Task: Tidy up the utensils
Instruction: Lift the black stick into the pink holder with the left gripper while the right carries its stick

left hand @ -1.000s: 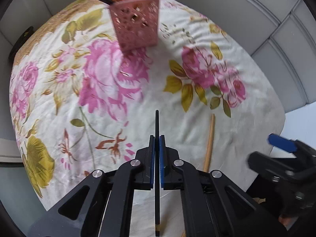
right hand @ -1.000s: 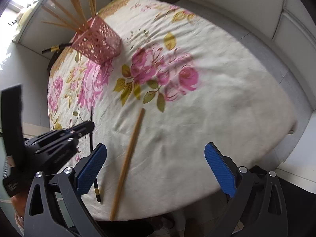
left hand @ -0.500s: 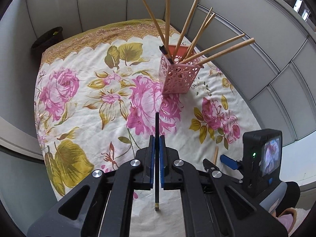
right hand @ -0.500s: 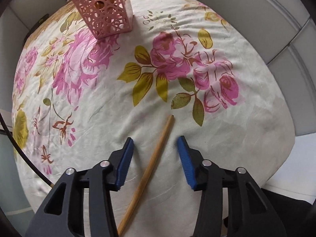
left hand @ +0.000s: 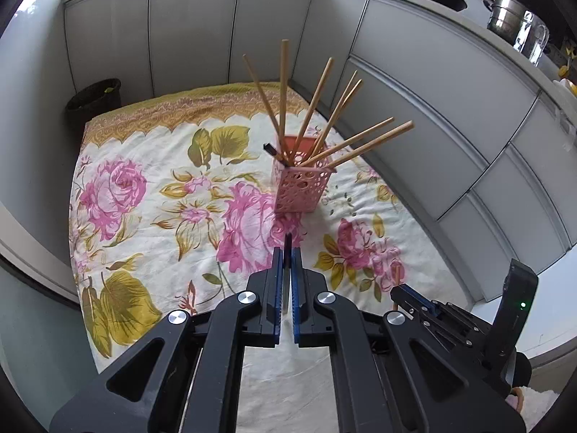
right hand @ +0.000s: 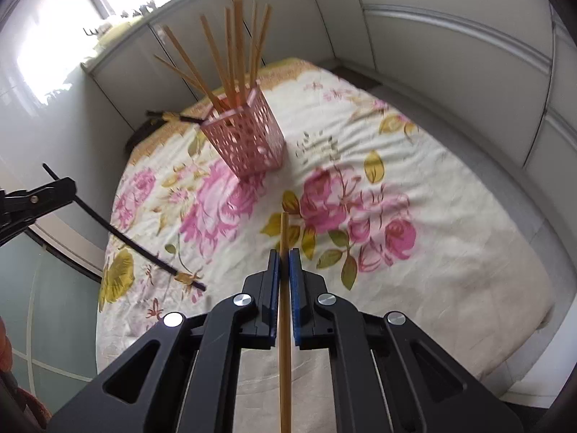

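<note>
Pick-up done: right gripper [right hand: 284,278] is clamping the wooden chopstick [right hand: 285,324], jaws just closed; left gripper [left hand: 287,270] is pinching the black chopstick [right hand: 119,234]. Next: carrying both ahead to the pink holder [right hand: 249,140].

Wooden chopstick [right hand: 285,324] now in right tool [right hand: 284,252]

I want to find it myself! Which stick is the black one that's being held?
Look at the flowery tablecloth with the pink holey basket full of tan sticks. Left of it, a claw is shut on a thin black chopstick, held slanting. It is dark with a gold band, unlike the plain wooden ones.
</note>
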A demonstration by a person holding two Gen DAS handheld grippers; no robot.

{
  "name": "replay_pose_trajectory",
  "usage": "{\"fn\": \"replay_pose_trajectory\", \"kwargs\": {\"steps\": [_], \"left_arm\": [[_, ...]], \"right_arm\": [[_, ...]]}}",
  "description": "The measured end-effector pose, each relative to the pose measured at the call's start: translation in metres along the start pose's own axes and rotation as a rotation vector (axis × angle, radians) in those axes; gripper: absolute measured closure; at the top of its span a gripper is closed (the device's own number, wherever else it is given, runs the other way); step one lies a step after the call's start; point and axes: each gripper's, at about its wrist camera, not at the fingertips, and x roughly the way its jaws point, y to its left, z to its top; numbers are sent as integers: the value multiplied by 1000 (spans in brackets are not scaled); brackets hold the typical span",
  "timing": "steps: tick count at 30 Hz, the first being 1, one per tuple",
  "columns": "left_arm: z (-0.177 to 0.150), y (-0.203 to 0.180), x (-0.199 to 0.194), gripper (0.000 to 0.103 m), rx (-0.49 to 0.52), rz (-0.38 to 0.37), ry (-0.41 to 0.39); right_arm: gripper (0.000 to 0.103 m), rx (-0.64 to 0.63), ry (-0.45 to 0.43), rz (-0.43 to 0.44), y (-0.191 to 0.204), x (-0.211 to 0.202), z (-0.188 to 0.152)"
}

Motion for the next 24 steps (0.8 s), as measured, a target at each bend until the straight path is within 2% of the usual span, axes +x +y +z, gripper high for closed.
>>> {"fn": "replay_pose_trajectory", "kwargs": {"steps": [5, 7, 10, 17, 24], "left_arm": [[-6, -20, -25, 100, 9, -10, -102], [-8, -26, -33, 100, 9, -12, -135], [-9, -32, -43, 100, 9, -11, -166], [-13, -39, -51, 100, 16, -1, -170], [16, -44, -65, 100, 11, 11, -219]], "right_arm": [[97, -80, -199, 35, 13, -59, 8], [97, -94, -252, 46, 15, -77, 12], [97, -91, -297, 63, 11, -98, 17], [97, -94, -371, 98, 9, -135, 30], [97, -68, -414, 148, 8, -155, 51]]}}
